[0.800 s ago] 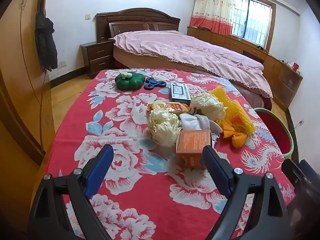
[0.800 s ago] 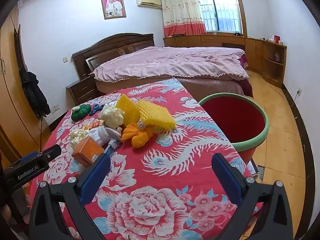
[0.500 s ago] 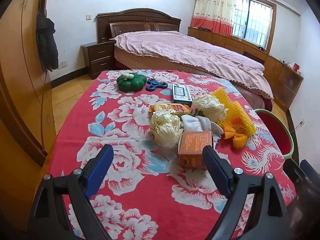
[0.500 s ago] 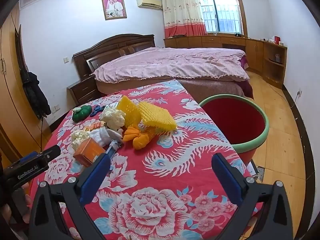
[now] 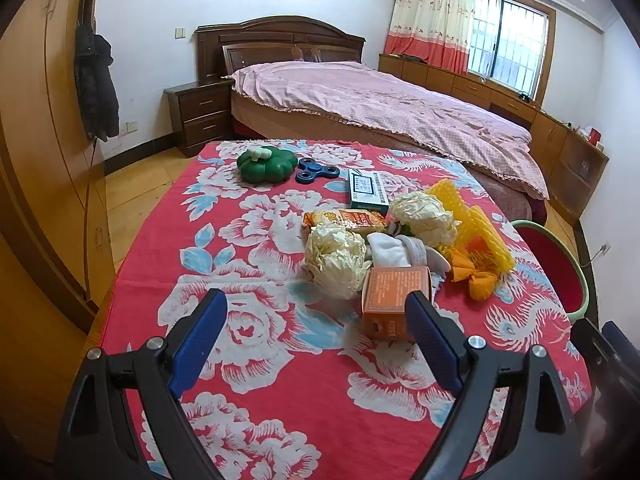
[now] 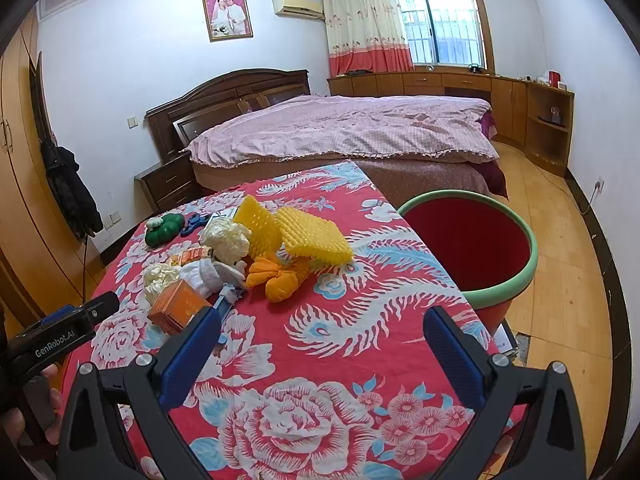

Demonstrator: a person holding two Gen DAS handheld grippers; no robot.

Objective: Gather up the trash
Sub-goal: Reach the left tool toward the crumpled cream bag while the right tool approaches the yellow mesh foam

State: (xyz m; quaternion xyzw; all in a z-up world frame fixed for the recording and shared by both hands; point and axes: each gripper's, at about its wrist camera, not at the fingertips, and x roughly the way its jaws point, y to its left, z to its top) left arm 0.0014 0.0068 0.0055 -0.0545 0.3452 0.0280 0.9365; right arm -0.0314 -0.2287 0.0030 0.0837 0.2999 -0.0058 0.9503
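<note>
Left wrist view: left gripper [image 5: 316, 318] hangs above the near part of the table [image 5: 152, 264], jaws spread wide, nothing between them. Right wrist view: right gripper [image 6: 320, 330] likewise spread wide and empty, over the near right part of the tablecloth.

Trash sits in one cluster mid-table: orange box [image 5: 396, 300], two crumpled paper balls [image 5: 338, 264] [image 5: 424, 220], snack wrapper [image 5: 344, 219], white cloth wad [image 5: 394, 250], yellow foam net [image 5: 476, 228], orange wrapper [image 5: 474, 276]. Red bin with a green rim [image 6: 472, 240] stands off the table's right edge. Green pumpkin toy [image 5: 264, 163], blue spinner [image 5: 316, 171] and a small teal box [image 5: 366, 192] lie at the far end, probably not trash.

Relative to claws: orange box is just ahead of the left gripper's right finger, partly hidden behind its tip, not touching as far as I can tell. Nearer paper ball is ahead, roughly centred between the fingers. For the right gripper, the orange wrapper and foam net lie ahead and left; bin is ahead and right.

Step, as I judge it: approach for a first pick. Doing it well: shift the left gripper right so the box sits centred, come down straight, close across its narrow faces, avoid dragging the cloth or nudging the paper ball touching it. Right side suits the foam or wrapper, being closest to the bin; squeeze lightly, since foam net likely compresses and slips.
</note>
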